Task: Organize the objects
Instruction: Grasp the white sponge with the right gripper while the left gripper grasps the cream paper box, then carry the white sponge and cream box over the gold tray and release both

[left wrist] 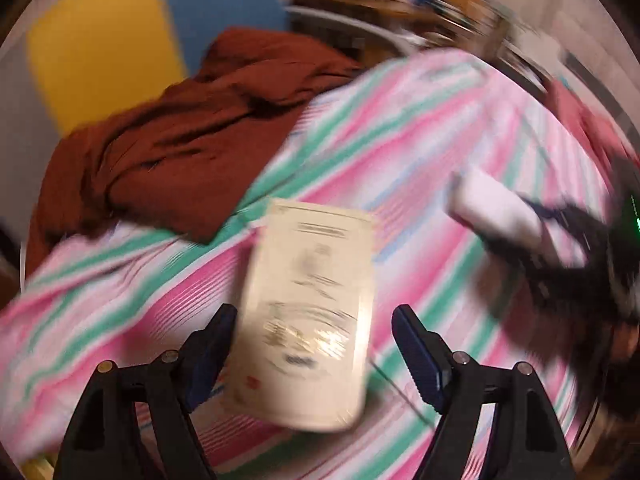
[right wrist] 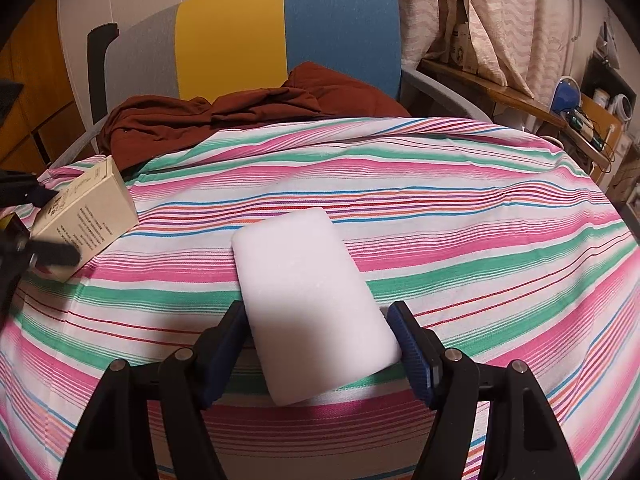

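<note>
Your right gripper (right wrist: 320, 344) clamps the white block (right wrist: 308, 300) mid-counter; your left gripper (left wrist: 310, 344) straddles the cream box (left wrist: 308, 320), jaws wide, sorting barely begun.

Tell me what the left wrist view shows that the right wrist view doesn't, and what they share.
Only the left wrist view: the cream box's front face between the left gripper's fingers, though blurred. Only the right wrist view: curtains, a cluttered shelf, and the white block's full top. Both: box, block, striped cloth, rust-brown garment, yellow-and-blue chair back.

Motion-blurred print on cream box (left wrist: 308, 320)
</note>
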`<state>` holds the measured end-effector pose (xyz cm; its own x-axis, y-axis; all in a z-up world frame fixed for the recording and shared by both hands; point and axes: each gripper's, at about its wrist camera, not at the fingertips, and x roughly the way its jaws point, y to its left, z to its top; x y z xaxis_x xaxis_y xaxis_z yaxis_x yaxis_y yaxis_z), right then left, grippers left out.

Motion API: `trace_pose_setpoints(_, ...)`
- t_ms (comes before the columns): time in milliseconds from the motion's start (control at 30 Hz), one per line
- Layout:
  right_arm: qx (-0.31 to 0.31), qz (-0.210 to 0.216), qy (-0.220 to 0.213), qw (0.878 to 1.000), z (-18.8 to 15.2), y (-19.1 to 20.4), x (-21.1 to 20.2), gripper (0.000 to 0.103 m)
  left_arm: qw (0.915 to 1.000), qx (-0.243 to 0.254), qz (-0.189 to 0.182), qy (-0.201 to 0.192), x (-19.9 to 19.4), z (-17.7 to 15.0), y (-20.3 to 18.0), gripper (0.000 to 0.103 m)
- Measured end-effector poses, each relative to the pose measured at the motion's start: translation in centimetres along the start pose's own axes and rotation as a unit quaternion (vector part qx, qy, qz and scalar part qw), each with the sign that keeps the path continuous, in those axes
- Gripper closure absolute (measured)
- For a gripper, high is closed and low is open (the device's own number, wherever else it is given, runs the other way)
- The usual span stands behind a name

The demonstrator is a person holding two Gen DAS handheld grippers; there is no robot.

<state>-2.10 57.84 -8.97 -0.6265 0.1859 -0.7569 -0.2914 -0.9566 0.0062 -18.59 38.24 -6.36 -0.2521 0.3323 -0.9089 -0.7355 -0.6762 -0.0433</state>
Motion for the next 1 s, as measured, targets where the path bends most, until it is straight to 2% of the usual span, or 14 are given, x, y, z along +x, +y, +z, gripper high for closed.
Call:
trace_pose_setpoints(33, -0.001, -0.002, -0.001, 1.000, 0.0, 0.0, 0.0, 0.032, 0.9995, -0.032, 0.002, 0.002, 0.4, 0.1, 0.7, 0.044)
trace_pose_setpoints(100, -0.001, -0.006, -0.004, 1.000, -0.1, 0.0, -0.1, 0.036, 0.9968, -0.077, -0.017, 0.000, 0.7, -0.5, 1.6, 0.049)
trace_pose_setpoints(133, 0.000, -0.008, -0.006, 1.000, -0.1, -0.1, -0.1, 0.037, 0.9962, -0.084, -0.020, -0.013, 0.3, -0.8, 1.6, 0.050)
trace_pose_setpoints(200, 0.002, -0.009, -0.008, 1.000, -0.1, -0.1, -0.2, 0.039, 0.9961, -0.082, -0.028, -0.019, -0.1, -2.3, 1.0, 0.050)
trace_pose_setpoints(333, -0.006, -0.020, -0.011, 1.000, -0.1, 0.3, -0.2, 0.040, 0.9972, -0.064, -0.017, -0.037, -0.9, -4.6, -1.2, 0.050)
trace_pose_setpoints(467, -0.029, -0.049, -0.021, 0.998, -0.1, 1.3, -0.7, 0.041, 0.9936, -0.087, -0.055, -0.046, -1.4, -6.0, -2.9, 0.050)
trace_pose_setpoints(567, -0.044, -0.056, -0.028, 0.997, -0.3, 2.2, -1.2, 0.041, 0.9881, -0.111, -0.090, -0.058, -2.7, -7.3, -3.3, 0.050)
trace_pose_setpoints(733, -0.045, -0.058, -0.035, 0.997, -1.2, 3.3, -2.5, 0.041, 0.9803, -0.130, -0.110, -0.101, -6.7, -9.4, -2.6, 0.050)
trace_pose_setpoints(1000, -0.044, -0.043, -0.034, 0.998, -3.1, 6.1, -4.9, 0.041, 0.9684, -0.174, -0.095, -0.151, -12.0, -13.3, 2.2, 0.050)
